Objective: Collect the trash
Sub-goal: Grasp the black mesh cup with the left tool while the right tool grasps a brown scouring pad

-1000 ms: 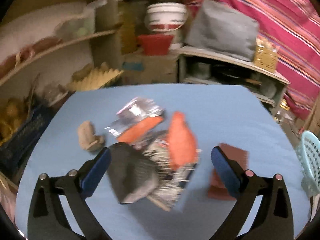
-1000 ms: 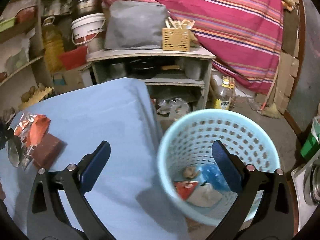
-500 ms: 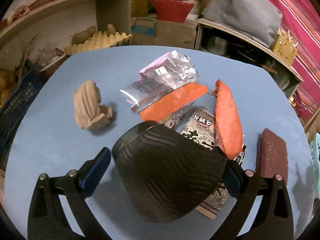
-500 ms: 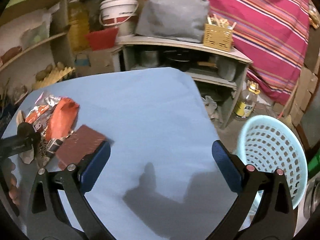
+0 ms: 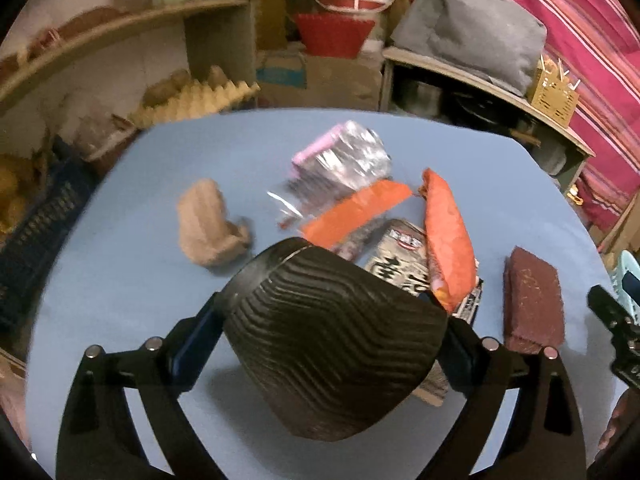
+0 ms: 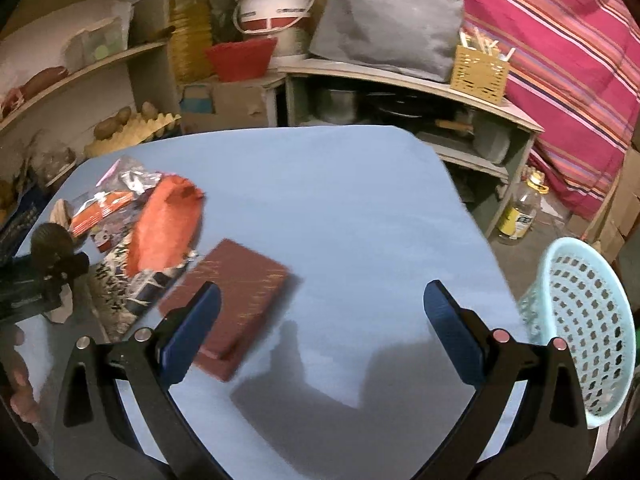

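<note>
A black ribbed plastic container (image 5: 332, 360) fills the space between the fingers of my left gripper (image 5: 332, 316). The jaws are closing and the left pad touches its rim; the right pad is hidden behind it. Beyond it on the blue table (image 5: 120, 280) lie a silver foil wrapper (image 5: 344, 156), a flat orange wrapper (image 5: 356, 212), a puffy orange packet (image 5: 446, 240), a printed packet (image 5: 400, 256) and a tan crumpled lump (image 5: 204, 224). My right gripper (image 6: 322, 290) is open and holds nothing, its left finger just in front of a maroon block (image 6: 240, 292).
A light blue mesh basket (image 6: 584, 320) stands off the table's right edge. Shelves with a white bucket (image 6: 276, 4), a red bowl (image 6: 240, 58) and a grey bag (image 6: 384, 20) stand behind the table. A bottle (image 6: 520, 212) is on the floor.
The left gripper has come forward and down, so the black container now fills its jaws. The right gripper swung left from over the basket to above the table beside the maroon block.
</note>
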{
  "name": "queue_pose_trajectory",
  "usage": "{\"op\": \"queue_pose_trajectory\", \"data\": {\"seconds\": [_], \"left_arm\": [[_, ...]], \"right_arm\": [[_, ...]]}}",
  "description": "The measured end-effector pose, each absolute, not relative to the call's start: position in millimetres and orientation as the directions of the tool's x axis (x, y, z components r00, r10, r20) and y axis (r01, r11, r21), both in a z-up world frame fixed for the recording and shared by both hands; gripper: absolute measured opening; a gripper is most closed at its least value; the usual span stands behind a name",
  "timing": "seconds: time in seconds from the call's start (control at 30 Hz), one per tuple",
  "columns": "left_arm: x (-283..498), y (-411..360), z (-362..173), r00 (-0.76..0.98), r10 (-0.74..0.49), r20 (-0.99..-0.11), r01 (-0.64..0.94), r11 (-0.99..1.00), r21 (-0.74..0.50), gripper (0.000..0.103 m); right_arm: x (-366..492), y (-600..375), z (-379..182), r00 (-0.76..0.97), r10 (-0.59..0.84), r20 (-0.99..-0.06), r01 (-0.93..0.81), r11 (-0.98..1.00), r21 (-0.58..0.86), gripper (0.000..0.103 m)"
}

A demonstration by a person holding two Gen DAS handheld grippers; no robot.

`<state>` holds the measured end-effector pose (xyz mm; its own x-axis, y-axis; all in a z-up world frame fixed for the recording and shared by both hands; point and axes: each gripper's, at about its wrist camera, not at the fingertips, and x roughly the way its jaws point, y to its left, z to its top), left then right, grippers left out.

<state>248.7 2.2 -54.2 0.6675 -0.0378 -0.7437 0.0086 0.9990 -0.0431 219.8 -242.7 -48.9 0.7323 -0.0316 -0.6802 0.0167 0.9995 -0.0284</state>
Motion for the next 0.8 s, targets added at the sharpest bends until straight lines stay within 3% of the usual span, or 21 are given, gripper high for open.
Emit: {"op": "queue_pose_trajectory", "data": {"seconds": [0.23,0.57,0.6,0.67,0.8], "left_arm": [[231,30,-35,0.73,0.035,-0.682,-0.032,0.999,0.016,0.093],[229,64,-36,0.725,0.047,-0.688,-0.075,0.997,-0.011,0.093],[229,66,-34,0.726,0.044,-0.686,-0.077,0.997,-0.017,0.093],[228,68,-30,0.733,0.041,-0.679,-0.08,0.996,-0.027,0.093],[228,71,-27,0.737,0.035,-0.675,-0.084,0.996,-0.04,0.093]], "right_arm": [[234,-205,-61,0.711,-0.017,-0.703,0.003,1.0,-0.022,0.099],[251,-169,-83,0.663,-0.083,-0.744,0.007,0.995,-0.104,0.098],[253,-170,-84,0.66,-0.083,-0.747,0.008,0.995,-0.104,0.096],[254,-170,-86,0.651,-0.067,-0.756,-0.001,0.996,-0.089,0.08],[255,-171,-88,0.648,-0.057,-0.759,-0.023,0.995,-0.094,0.078]]}}
